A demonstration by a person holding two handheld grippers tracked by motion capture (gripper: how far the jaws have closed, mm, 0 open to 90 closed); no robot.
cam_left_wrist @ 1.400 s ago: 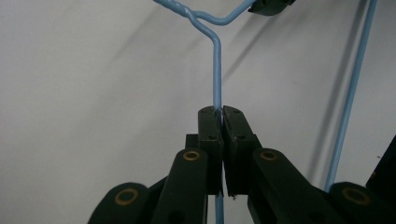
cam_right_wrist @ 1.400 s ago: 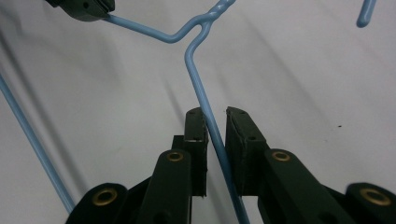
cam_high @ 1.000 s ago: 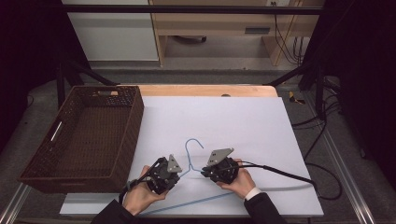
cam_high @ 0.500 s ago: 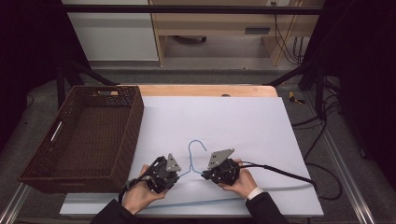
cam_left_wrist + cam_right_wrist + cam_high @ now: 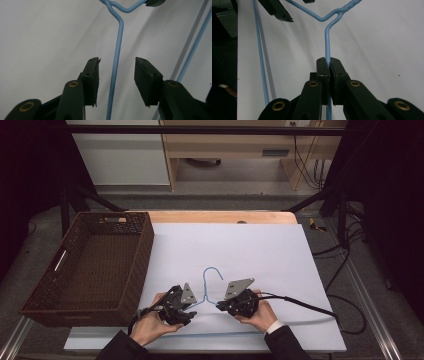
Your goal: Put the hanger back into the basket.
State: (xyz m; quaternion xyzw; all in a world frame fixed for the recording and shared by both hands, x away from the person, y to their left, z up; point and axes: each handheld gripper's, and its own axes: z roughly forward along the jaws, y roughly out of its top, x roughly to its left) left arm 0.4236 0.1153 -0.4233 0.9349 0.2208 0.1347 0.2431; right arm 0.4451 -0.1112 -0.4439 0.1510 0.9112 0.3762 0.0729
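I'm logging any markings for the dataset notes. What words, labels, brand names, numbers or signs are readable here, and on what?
None: no readable text in any view.
Blue wire hanger: bare, no label.
Wicker basket: no tag visible.
White table sheet: blank.
Left tool, open around the hanger wire, and right tool, shut on it: black jaws with brass rivets, no marking.
Grey plate on the right tool: plain.

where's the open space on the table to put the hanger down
Free: the white sheet beyond the blue hanger, between the wicker basket and its right edge. Crowded: the near edge, where the left gripper and right gripper work the hanger.
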